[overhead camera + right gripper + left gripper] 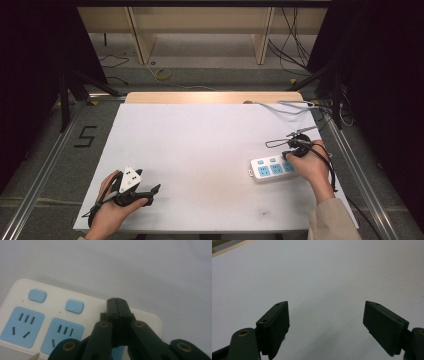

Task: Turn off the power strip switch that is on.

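Cables trail beyond power strip under closed right gripper; left gripper open, empty

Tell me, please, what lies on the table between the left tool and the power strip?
Nothing: the high view shows bare white table between the left tool and the power strip.

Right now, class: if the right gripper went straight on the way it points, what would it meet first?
Probably the white power strip: the shut right gripper points down at its top, near a blue button.
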Motion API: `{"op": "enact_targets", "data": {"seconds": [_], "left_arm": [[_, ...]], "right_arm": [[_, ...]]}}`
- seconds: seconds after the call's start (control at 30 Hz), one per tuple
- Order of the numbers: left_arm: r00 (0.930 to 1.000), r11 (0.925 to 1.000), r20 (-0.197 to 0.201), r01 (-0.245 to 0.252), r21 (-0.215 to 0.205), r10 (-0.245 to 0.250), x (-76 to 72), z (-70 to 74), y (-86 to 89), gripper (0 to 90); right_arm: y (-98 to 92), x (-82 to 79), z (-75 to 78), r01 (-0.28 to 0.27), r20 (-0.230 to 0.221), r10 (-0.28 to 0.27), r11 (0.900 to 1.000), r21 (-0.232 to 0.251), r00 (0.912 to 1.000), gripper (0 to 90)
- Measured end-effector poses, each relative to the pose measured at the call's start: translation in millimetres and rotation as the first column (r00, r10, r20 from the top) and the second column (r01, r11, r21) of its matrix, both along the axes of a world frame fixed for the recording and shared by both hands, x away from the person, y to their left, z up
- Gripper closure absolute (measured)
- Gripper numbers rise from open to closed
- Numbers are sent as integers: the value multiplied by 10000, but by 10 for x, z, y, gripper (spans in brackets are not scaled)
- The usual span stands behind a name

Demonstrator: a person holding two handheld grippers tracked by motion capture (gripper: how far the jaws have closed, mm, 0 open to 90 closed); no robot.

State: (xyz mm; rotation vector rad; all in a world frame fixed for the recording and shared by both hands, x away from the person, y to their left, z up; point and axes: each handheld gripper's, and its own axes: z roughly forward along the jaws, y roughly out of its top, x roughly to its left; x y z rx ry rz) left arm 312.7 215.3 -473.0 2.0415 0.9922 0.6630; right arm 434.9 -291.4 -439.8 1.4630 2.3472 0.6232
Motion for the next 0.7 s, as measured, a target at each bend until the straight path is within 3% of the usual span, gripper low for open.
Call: {"op": "enact_targets", "data": {"seconds": [0.7], "left_arm": [[10000,10000,-6,30,-1,-30,2,-2,-3,209]], "right_arm": [[-8,-25,27,52,250,-56,9999,147,9997,900]]}}
